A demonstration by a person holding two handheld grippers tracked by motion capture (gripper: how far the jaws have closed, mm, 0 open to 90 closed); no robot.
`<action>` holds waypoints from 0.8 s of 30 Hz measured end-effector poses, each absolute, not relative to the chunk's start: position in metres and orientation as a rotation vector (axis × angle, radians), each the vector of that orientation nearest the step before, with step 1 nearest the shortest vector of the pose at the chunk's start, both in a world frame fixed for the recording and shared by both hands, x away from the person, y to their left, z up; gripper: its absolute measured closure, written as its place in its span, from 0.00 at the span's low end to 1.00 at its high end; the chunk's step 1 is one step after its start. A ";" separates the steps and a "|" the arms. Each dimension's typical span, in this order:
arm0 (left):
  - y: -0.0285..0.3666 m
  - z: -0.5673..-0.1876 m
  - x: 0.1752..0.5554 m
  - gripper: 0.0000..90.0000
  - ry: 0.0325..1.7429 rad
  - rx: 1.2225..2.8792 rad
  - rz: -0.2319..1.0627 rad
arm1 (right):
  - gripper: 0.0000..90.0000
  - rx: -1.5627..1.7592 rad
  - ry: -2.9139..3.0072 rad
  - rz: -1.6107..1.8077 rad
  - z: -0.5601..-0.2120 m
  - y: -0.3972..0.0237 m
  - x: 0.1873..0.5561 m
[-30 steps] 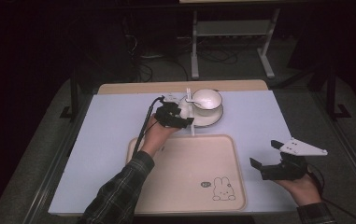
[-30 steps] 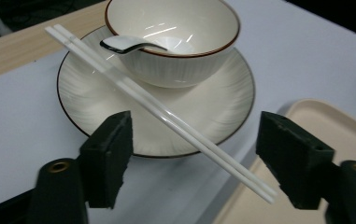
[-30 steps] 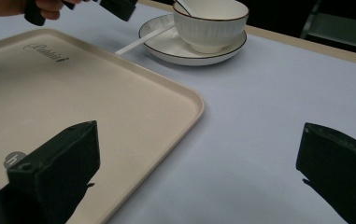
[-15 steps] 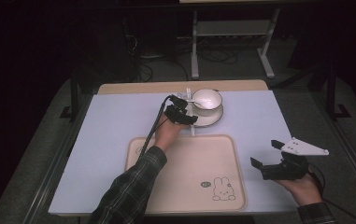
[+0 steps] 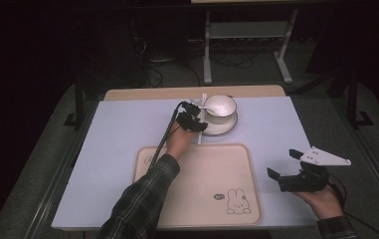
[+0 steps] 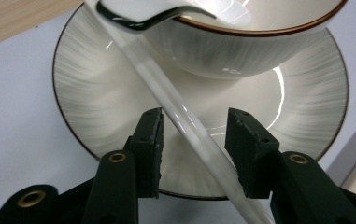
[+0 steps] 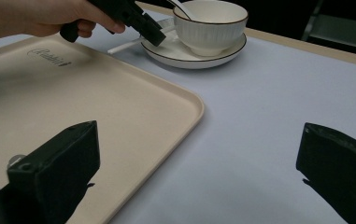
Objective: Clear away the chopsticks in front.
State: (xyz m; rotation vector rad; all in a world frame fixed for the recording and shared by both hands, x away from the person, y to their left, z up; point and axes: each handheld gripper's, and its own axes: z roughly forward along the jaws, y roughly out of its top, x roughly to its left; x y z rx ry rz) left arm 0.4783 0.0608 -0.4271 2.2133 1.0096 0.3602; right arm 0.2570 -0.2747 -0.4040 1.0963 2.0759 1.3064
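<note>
A white bowl (image 5: 220, 105) with a spoon (image 7: 181, 8) in it stands on a ribbed white saucer (image 5: 228, 127) at the far middle of the table. A long white stick (image 6: 185, 126) lies slanted across the saucer's rim. My left gripper (image 5: 201, 126) reaches over that rim. In the left gripper view its jaws (image 6: 193, 135) have just been closing around the stick, which runs between the pads (image 6: 150, 149) with small gaps on both sides. My right gripper (image 5: 281, 163) hovers open and empty to the right of the beige tray (image 5: 197, 184).
The tray has a rabbit print (image 5: 236, 201) and lies on a pale mat (image 5: 117, 139) near the table's front. A wooden strip (image 5: 152, 93) borders the far edge. A metal stand (image 5: 246, 35) and cables lie on the dark floor beyond.
The left hand has moved right and slightly down to the saucer's rim, and its jaws have narrowed around the white stick. The right gripper has kept still.
</note>
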 end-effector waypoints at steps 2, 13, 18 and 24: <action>0.063 -0.429 0.480 0.66 1.019 2.211 0.364 | 0.00 1.096 2.076 1.307 -0.404 -0.275 0.257; 0.072 -0.430 0.488 0.81 1.032 2.182 0.404 | 0.00 1.096 2.075 1.312 -0.404 -0.274 0.257; 0.075 -0.427 0.488 0.75 1.033 2.166 0.409 | 0.00 1.097 2.076 1.311 -0.404 -0.275 0.257; 0.085 -0.415 0.481 0.67 1.004 2.153 0.402 | 0.00 1.094 2.076 1.311 -0.404 -0.274 0.257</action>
